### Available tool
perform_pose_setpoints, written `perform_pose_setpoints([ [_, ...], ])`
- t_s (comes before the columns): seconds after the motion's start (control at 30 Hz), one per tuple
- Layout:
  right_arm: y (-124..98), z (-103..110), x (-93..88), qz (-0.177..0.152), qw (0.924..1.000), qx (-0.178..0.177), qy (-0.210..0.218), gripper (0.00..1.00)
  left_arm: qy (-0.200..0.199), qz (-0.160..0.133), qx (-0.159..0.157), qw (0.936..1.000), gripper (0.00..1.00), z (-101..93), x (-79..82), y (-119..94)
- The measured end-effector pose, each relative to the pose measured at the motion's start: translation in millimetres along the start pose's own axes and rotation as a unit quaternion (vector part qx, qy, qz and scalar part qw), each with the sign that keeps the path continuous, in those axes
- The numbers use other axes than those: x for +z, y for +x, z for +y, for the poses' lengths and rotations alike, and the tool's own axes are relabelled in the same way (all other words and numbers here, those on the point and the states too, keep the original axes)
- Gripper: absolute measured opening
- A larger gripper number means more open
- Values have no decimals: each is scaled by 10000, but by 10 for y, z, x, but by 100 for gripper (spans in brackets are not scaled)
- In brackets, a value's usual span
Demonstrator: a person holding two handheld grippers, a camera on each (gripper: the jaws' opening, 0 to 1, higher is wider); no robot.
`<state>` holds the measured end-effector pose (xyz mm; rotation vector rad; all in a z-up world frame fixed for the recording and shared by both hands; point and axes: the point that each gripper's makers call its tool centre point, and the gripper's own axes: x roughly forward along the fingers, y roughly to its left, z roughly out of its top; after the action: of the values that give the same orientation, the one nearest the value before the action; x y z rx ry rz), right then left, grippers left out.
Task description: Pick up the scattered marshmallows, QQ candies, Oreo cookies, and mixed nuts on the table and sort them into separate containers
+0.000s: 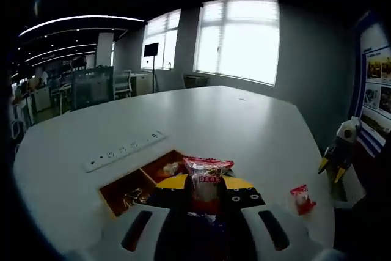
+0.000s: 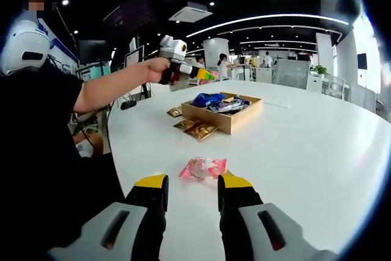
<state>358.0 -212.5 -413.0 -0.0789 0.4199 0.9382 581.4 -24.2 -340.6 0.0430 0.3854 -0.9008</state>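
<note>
Candy packet [image 1: 207, 183] — left gripper [image 1: 206, 195] is clamping it above the wooden tray [image 1: 122, 195]; right gripper [image 2: 191, 194], jaws parted, is approaching 1 pink packet [image 2: 202, 167] on the table [image 2: 305, 145]. Risk — slick wrapper slipping, landing in wrong compartment.

Tray [image 1: 131, 189] partly hidden behind left gripper [image 1: 206, 189] and its held packet [image 1: 206, 178]; contents too blurred to be identified. Packet [image 2: 202, 167] print ahead of right jaws unreadable.
</note>
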Motion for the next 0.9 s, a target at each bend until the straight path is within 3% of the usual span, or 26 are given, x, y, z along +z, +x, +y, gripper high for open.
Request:
perform_pose_setpoints([
  [0.73,-44,-60,-32,-10,10000,-69,70,29,-298,37,202,9993,24,225,-13,259],
  [0.9,-56,-63,-60,4,9999,-86,107,29,-566,-22,356,9978,24,331,-27,315],
])
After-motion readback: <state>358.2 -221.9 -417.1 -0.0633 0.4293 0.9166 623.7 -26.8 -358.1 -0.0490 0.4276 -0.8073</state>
